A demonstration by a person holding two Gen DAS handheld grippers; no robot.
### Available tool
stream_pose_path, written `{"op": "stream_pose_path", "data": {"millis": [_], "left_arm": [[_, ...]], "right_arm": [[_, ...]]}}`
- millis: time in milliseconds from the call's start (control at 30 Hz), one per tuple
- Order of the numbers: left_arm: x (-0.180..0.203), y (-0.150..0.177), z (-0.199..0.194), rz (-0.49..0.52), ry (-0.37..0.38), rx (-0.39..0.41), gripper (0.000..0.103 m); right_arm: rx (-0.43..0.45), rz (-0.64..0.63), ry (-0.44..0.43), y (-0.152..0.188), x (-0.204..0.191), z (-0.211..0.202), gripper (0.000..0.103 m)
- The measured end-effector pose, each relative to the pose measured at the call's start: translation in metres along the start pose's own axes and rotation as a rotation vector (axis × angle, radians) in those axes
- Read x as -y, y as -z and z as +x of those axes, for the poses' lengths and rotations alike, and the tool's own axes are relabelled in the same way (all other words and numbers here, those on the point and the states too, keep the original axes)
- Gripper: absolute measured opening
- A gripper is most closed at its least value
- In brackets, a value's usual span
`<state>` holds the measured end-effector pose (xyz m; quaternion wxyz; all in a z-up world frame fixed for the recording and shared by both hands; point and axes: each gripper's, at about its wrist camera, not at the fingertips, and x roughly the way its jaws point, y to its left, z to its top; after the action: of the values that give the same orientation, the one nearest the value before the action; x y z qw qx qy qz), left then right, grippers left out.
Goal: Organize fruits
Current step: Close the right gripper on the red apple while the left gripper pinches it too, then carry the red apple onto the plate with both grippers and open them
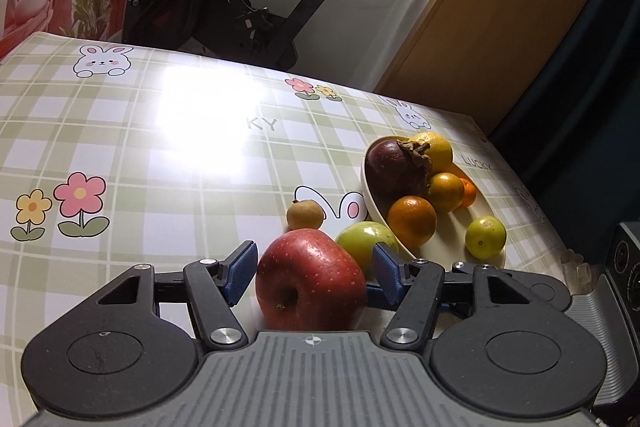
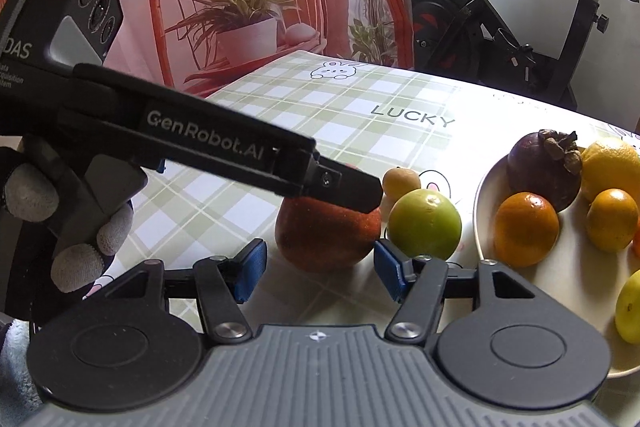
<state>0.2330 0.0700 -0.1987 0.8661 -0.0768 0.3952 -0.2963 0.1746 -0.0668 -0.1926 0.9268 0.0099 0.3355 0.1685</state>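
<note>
Both pads of the left gripper [image 1: 314,269] are spread beside the apple [image 1: 310,281], on the table [image 1: 160,147] near the bowl [image 1: 440,251], ungrasped; the green fruit [image 1: 366,241] could be knocked if closed askew, while the right gripper [image 2: 318,273] is held open.

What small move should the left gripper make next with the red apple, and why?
Probably close the left gripper on the red apple. The apple already sits between its open blue pads, which do not seem to press it yet, and it lies on the table outside the bowl.
</note>
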Motion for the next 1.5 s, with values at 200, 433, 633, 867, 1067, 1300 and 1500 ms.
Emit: {"op": "stream_pose_path", "data": {"millis": [200,433,633,867,1067,1300,1500], "left_arm": [[-0.001,0.007,-0.013,0.003,0.002,0.004,0.061],[0.003,0.014,-0.024,0.011,0.009,0.008,0.057],[0.001,0.023,-0.028,-0.024,0.018,0.015,0.059],[-0.002,0.022,-0.029,-0.075,0.012,0.032,0.059],[0.012,0.026,-0.031,-0.03,-0.018,0.006,0.059],[0.036,0.029,-0.039,0.03,-0.03,-0.006,0.058],[0.069,0.02,-0.045,0.095,-0.013,0.013,0.058]], "right_arm": [[0.015,0.03,0.003,0.002,0.002,0.002,0.067],[0.014,0.032,0.021,0.001,0.001,0.007,0.067],[0.023,0.047,0.012,0.008,0.003,0.005,0.062],[0.035,0.073,-0.019,0.013,0.006,-0.005,0.059],[0.029,0.081,-0.034,0.018,0.006,-0.013,0.058],[0.053,0.099,-0.03,0.028,0.01,-0.035,0.058],[0.106,0.132,-0.003,0.033,0.025,-0.062,0.057]]}}
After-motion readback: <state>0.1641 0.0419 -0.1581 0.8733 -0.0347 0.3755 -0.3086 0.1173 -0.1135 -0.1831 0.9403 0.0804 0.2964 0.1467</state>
